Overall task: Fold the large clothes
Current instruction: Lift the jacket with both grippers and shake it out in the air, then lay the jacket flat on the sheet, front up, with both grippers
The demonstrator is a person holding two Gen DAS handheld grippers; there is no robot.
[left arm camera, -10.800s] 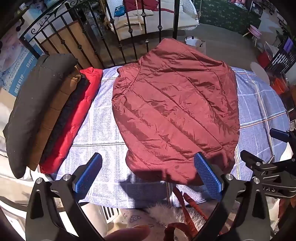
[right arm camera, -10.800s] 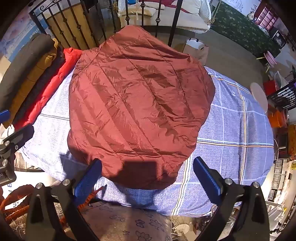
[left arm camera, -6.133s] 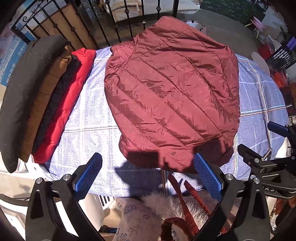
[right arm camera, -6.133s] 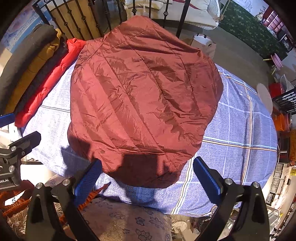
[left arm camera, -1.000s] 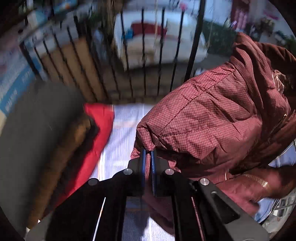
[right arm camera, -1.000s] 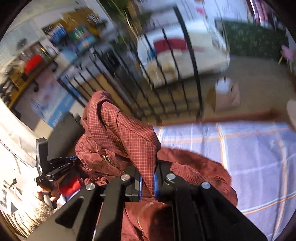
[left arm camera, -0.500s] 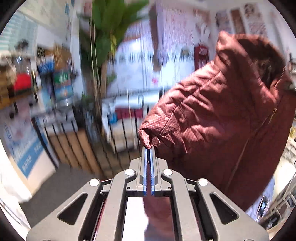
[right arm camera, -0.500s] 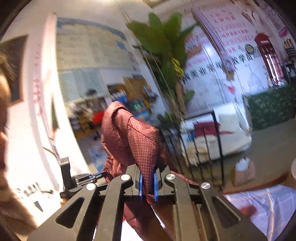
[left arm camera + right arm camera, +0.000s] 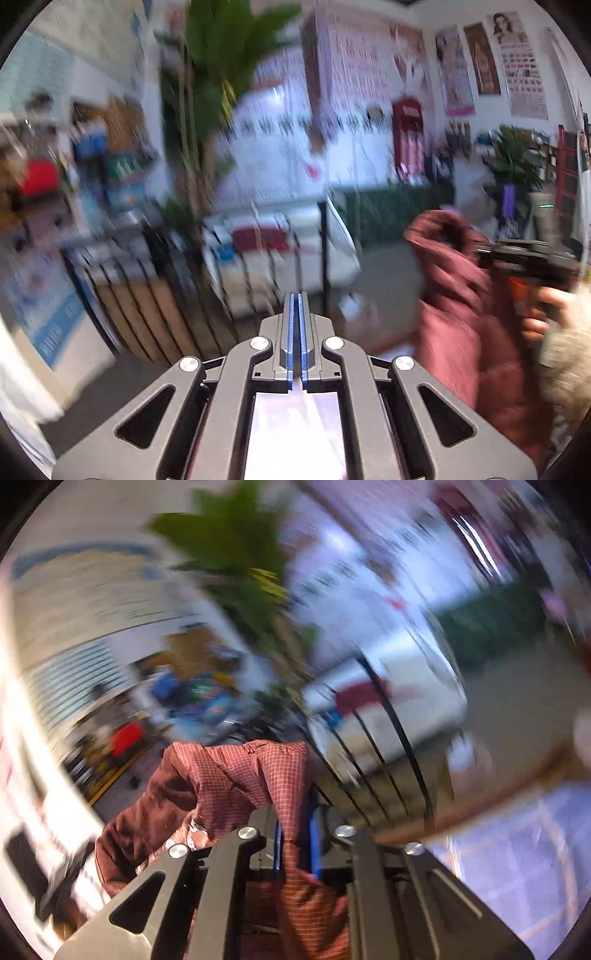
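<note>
The maroon quilted jacket (image 9: pixel 454 302) hangs in the air at the right of the left wrist view, bunched under my right gripper (image 9: pixel 482 251). A hand (image 9: pixel 535 325) with a furry cuff holds that gripper. In the right wrist view a fold of the jacket (image 9: pixel 229 775) runs between the blue pads (image 9: pixel 314 834) of my right gripper (image 9: pixel 295 834). Its jaws are opening, with the cloth still touching both pads. My left gripper (image 9: pixel 295 310) is held high, apart from the jacket. Its jaws stand a slit apart, just starting to open, with nothing between them.
A black iron railing (image 9: pixel 323 251) stands ahead, with wooden panels (image 9: pixel 147 314) at its foot and a white seat (image 9: pixel 332 236) beyond. A tall green plant (image 9: pixel 221 55) rises behind it. The blue checked cover (image 9: pixel 517 849) lies at the lower right of the right wrist view.
The jacket's edge has left my left gripper, which has risen a little. The jacket now hangs from the right gripper alone, and that gripper's pads stand a little wider.
</note>
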